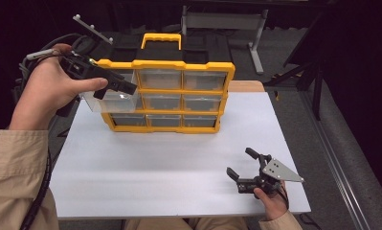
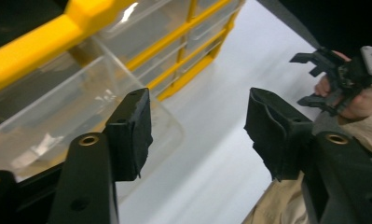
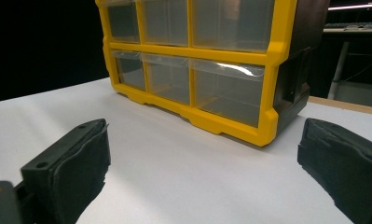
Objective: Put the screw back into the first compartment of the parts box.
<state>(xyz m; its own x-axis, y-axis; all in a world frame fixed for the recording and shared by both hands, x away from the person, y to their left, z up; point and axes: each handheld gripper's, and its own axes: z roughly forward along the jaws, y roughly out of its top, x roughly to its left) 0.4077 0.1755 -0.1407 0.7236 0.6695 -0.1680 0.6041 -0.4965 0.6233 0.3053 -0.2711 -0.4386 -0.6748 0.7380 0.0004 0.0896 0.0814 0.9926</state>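
At the far left of the table (image 1: pixel 169 167), the left gripper (image 1: pixel 117 88) hangs at the top-left corner of the yellow organizer (image 1: pixel 167 96), where a clear drawer (image 1: pixel 109 100) stands pulled well out of its slot and juts past the cabinet's left side, over the table's left edge. In the left gripper view the jaws are spread, one pad in front of the drawer's front lip (image 2: pixel 81 107) and nothing pinched between them, so the step in hand looks like letting go of the drawer once it is drawn out. The next move probably calls for backing the gripper off leftward without nudging the drawer, which has little support that far out and could tip or slide free. To the right, the wide white middle of the table offers free room. At the near right corner the right gripper (image 1: pixel 243 165) rests low, jaws spread wide on nothing, close to the table's near and right edges
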